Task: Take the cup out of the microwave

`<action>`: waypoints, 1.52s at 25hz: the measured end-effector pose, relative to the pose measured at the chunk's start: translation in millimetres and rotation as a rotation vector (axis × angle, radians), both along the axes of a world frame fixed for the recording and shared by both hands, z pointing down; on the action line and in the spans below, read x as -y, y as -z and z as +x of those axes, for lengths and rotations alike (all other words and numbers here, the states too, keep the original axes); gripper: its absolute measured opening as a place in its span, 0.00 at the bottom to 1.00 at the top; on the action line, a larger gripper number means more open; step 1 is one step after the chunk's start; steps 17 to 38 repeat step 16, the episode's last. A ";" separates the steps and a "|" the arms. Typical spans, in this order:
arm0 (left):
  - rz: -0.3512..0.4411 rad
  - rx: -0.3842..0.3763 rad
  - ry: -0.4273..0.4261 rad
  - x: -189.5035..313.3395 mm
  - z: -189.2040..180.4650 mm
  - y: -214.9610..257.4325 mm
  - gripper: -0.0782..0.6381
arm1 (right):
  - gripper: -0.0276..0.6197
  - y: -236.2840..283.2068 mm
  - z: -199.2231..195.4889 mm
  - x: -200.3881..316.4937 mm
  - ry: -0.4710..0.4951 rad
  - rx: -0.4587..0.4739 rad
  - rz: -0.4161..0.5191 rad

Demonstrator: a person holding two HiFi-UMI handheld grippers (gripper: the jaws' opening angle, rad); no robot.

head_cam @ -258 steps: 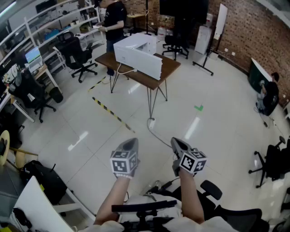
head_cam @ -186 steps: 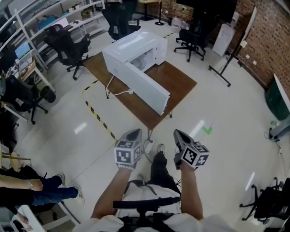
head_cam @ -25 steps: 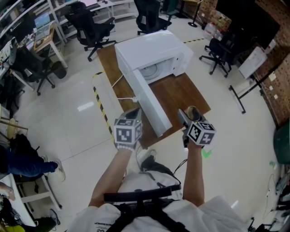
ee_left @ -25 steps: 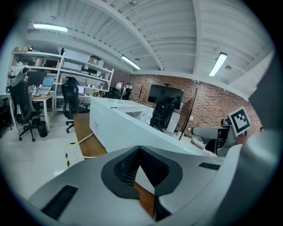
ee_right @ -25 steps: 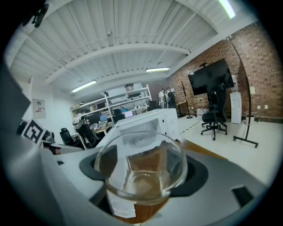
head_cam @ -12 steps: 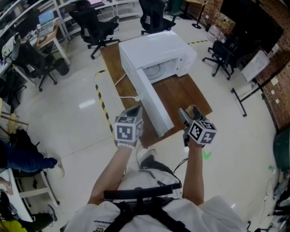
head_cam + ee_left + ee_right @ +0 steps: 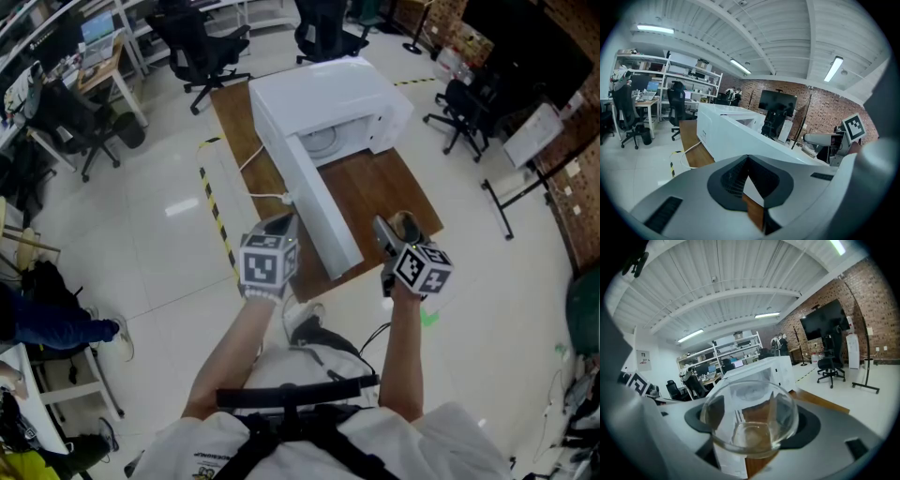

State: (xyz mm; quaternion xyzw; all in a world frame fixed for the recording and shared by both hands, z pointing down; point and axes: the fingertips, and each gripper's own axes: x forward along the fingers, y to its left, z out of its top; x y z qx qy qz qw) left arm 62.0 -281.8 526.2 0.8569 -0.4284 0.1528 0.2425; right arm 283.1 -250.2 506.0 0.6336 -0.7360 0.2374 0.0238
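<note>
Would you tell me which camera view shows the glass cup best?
The right gripper view: the glass cup fills its middle, clamped in the right gripper, rim and base clear. The head view shows only a small part of it above the marker cube. The left gripper view does not show it clearly.

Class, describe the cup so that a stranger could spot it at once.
Start at the brown table with the white microwave, its door open. By the table's near corner, the right gripper holds the cup. It is the only clear glass thing there, round and empty.
</note>
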 end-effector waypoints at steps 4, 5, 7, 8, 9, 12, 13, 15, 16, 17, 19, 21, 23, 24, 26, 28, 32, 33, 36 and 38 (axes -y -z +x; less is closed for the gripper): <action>0.000 0.003 0.007 4.5 -2.6 -0.6 0.10 | 0.64 -4.1 -0.3 4.7 0.000 0.016 -0.002; 0.000 0.004 0.008 6.1 -3.7 -0.7 0.10 | 0.64 -4.5 -0.9 6.3 0.001 0.016 -0.002; 0.000 0.006 0.009 9.6 -5.1 -0.6 0.10 | 0.64 -3.8 -2.4 10.2 0.002 0.016 -0.002; 0.000 0.007 0.009 11.1 -5.4 -0.7 0.10 | 0.64 -3.5 -3.1 12.2 0.003 0.017 -0.001; 0.000 0.008 0.010 12.6 -5.4 -0.7 0.10 | 0.64 -4.0 -3.3 14.2 0.005 0.019 -0.002; 0.001 0.010 0.012 16.2 -3.6 0.0 0.10 | 0.64 -4.0 -2.0 19.2 0.013 0.021 -0.003; 0.001 0.011 0.013 17.2 -2.7 0.1 0.10 | 0.64 -3.5 -1.3 20.7 0.015 0.021 -0.002; 0.001 0.013 0.013 19.6 -1.3 0.0 0.10 | 0.64 -3.1 -0.5 24.1 0.019 0.021 0.001; 0.001 0.014 0.012 20.8 -0.8 -0.1 0.10 | 0.64 -3.0 -0.3 25.9 0.021 0.022 0.002; 0.001 0.014 0.012 20.8 -0.8 -0.1 0.10 | 0.64 -3.0 -0.3 25.9 0.021 0.022 0.002; 0.001 0.014 0.012 20.8 -0.8 -0.1 0.10 | 0.64 -3.0 -0.3 25.9 0.021 0.022 0.002; 0.001 0.014 0.012 20.8 -0.8 -0.1 0.10 | 0.64 -3.0 -0.3 25.9 0.021 0.022 0.002; 0.001 0.014 0.012 20.8 -0.8 -0.1 0.10 | 0.64 -3.0 -0.3 25.9 0.021 0.022 0.002; 0.001 0.014 0.012 20.8 -0.8 -0.1 0.10 | 0.64 -3.0 -0.3 25.9 0.021 0.022 0.002; 0.001 0.014 0.012 20.8 -0.8 -0.1 0.10 | 0.64 -3.0 -0.3 25.9 0.021 0.022 0.002; 0.001 0.014 0.012 20.8 -0.8 -0.1 0.10 | 0.64 -3.0 -0.3 25.9 0.021 0.022 0.002; 0.001 0.014 0.012 20.8 -0.8 -0.1 0.10 | 0.64 -3.0 -0.3 25.9 0.021 0.022 0.002; 0.001 0.014 0.012 20.8 -0.8 -0.1 0.10 | 0.64 -3.0 -0.3 25.9 0.021 0.022 0.002; 0.001 0.014 0.012 20.8 -0.8 -0.1 0.10 | 0.64 -3.0 -0.3 25.9 0.021 0.022 0.002; 0.001 0.014 0.012 20.8 -0.8 -0.1 0.10 | 0.64 -3.0 -0.3 25.9 0.021 0.022 0.002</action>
